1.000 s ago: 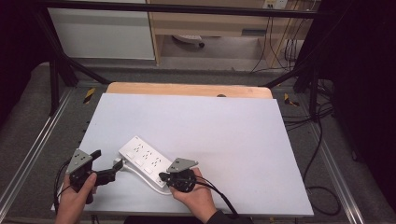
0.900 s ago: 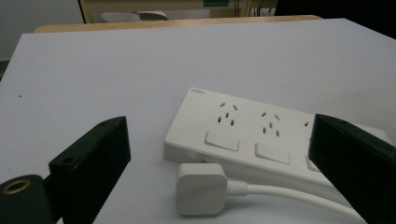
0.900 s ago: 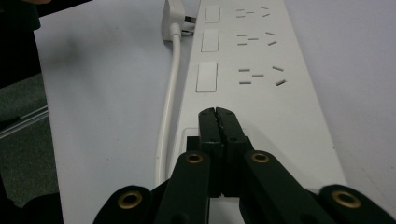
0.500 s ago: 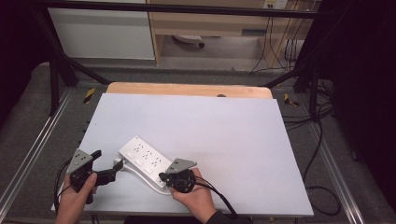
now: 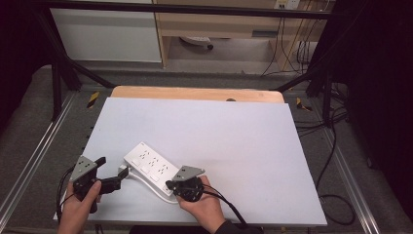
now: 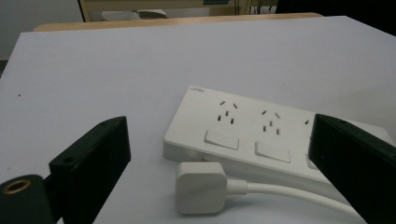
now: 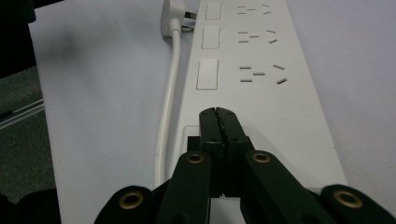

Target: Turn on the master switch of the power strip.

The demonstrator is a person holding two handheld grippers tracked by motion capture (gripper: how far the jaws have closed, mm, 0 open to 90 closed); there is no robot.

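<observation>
The white power strip [image 5: 151,167] lies flat on the white table [image 5: 234,146], near the table's front edge and left of its middle, set at a slant. It carries three socket groups, each with a rocker switch. The strip's white cable [image 7: 169,93] runs along the strip's near long side and ends in a white plug [image 6: 201,186], which lies on the table just beside the strip's left end. The left gripper [image 5: 109,174] sits to the left of the strip, pointed toward the plug; its jaws stand wide apart with the plug and the strip's end between them, and nothing is gripped. The right gripper [image 7: 218,122] sits at the strip's right end; its jaws are pressed fully together with nothing between them, tips over the strip's top face, close to the nearest switch; contact cannot be told
</observation>
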